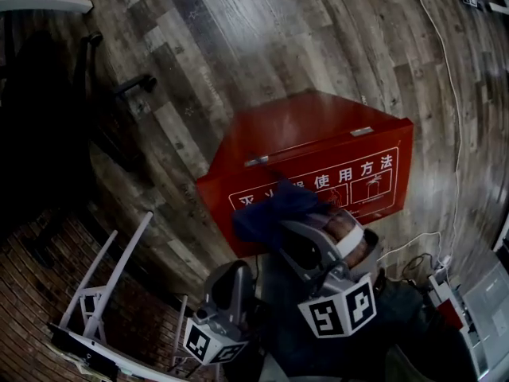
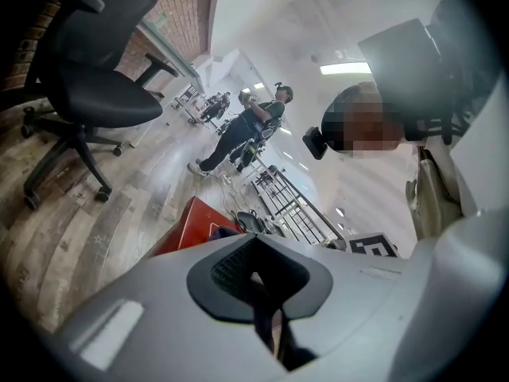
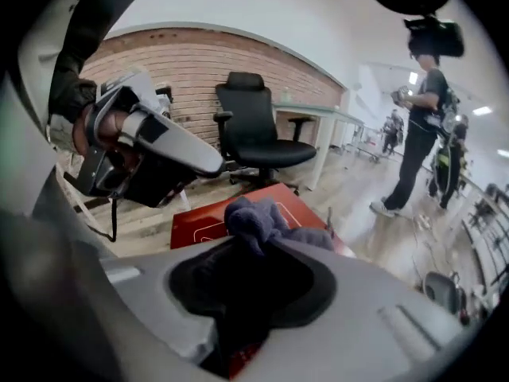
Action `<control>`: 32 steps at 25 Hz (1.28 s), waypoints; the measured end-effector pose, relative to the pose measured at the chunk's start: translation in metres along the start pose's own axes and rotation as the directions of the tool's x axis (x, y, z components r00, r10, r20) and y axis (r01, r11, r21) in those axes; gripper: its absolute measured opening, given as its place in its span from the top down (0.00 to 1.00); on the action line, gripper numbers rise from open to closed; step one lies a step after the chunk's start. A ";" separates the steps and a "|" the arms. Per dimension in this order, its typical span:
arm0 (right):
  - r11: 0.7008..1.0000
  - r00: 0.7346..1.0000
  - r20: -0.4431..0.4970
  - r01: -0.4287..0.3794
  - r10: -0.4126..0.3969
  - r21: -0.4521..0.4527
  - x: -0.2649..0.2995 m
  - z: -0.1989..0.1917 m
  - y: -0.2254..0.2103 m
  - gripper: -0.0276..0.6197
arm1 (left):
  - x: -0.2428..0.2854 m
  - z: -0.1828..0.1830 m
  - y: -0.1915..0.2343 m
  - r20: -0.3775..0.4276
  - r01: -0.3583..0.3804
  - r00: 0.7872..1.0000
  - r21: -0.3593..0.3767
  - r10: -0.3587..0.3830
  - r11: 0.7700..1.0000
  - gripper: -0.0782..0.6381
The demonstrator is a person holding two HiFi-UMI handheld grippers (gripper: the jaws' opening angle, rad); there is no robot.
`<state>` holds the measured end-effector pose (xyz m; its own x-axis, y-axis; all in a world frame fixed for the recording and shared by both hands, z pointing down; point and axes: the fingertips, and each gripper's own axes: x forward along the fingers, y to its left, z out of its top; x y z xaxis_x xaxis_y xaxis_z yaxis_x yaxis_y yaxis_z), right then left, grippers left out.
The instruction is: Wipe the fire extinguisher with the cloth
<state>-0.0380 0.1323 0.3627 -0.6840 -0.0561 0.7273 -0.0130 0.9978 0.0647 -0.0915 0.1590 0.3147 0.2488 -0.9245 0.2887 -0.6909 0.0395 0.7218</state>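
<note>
Cloth (image 1: 269, 213), dark blue, is bunched in the right gripper (image 1: 293, 220). Its jaws are narrowed and clamped on the wad, which sticks out past the tips so fabric, not plastic, meets the surface. Fire extinguisher box (image 1: 318, 130), red, sits on the wooden floor (image 1: 238, 38) with its lid up and its printed front panel toward the person. No extinguisher itself shows, presumably inside the box. Cloth lies over the upper front panel near its left end, and the gripper angles down onto it, so this reads as a wiping stroke on the panel. Left gripper (image 1: 236, 273) hangs low beside the right one, apart from the box, jaws together with nothing between them. It looks parked out of the way, since a one-handed wipe needs no bracing. Can't tell how much is wiped.
</note>
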 end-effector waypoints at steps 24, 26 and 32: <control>0.996 0.996 -0.016 0.086 -0.086 -0.003 -0.093 -0.113 0.006 0.81 | 0.010 -0.073 -0.086 0.022 -0.056 0.998 0.052 0.055 0.997 0.89; 0.993 0.993 -0.032 0.118 -0.117 0.005 -0.111 -0.133 -0.005 0.81 | 0.003 -0.080 -0.094 0.048 -0.073 0.996 0.040 0.071 0.997 0.89; 0.987 0.985 -0.064 0.161 -0.163 -0.026 -0.147 -0.175 -0.025 0.81 | -0.011 -0.094 -0.113 0.096 -0.110 0.990 0.039 0.106 0.993 0.89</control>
<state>0.1904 0.1091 0.3732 -0.6250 -0.2199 0.7490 -0.1043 0.9744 0.1990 0.0477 0.2000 0.2888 0.1079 -0.9471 0.3023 -0.7399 0.1265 0.6607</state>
